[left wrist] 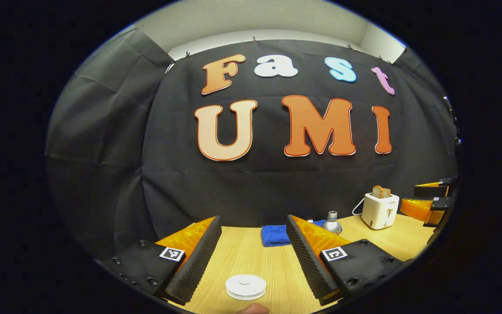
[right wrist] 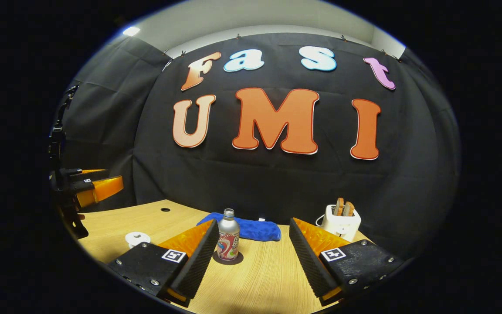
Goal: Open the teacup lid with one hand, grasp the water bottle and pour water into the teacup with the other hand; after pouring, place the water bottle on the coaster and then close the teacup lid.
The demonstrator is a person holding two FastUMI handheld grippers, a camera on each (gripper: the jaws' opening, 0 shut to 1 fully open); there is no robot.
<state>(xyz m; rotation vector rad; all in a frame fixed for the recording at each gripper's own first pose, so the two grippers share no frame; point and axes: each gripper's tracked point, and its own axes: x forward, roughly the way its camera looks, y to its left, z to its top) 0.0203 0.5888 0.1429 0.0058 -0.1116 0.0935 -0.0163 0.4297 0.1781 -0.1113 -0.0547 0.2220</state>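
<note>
Trouble, as I judged it, lay mostly with the teacup lid (left wrist: 245,285): it sat low and flat on the wooden table (left wrist: 251,257), between the fingers of my left gripper (left wrist: 253,257) but below their tips, and I could not see any cup body beneath it. A flat disc gives the fingers little to bite on, so a pinch coming in too high could slip off the rim or skate the cup across the table. Both of the left gripper's fingers stood wide apart, touching nothing.

My right gripper (right wrist: 253,255) was likewise spread open and empty. The water bottle (right wrist: 228,235) stood upright on the dark coaster (right wrist: 228,258), its long axis vertical and its narrow neck pointing straight up, just beside the left finger of that gripper and off-centre in the gap. I thought a closing move from there might nudge the bottle sideways and tip it, since it is tall on a small base. I could not tell whether its cap was on.

Behind the bottle lay a folded blue cloth (right wrist: 251,229), and farther right a white toaster (right wrist: 341,222) with bread in its slots. A careless swing during pouring could catch either one.
</note>
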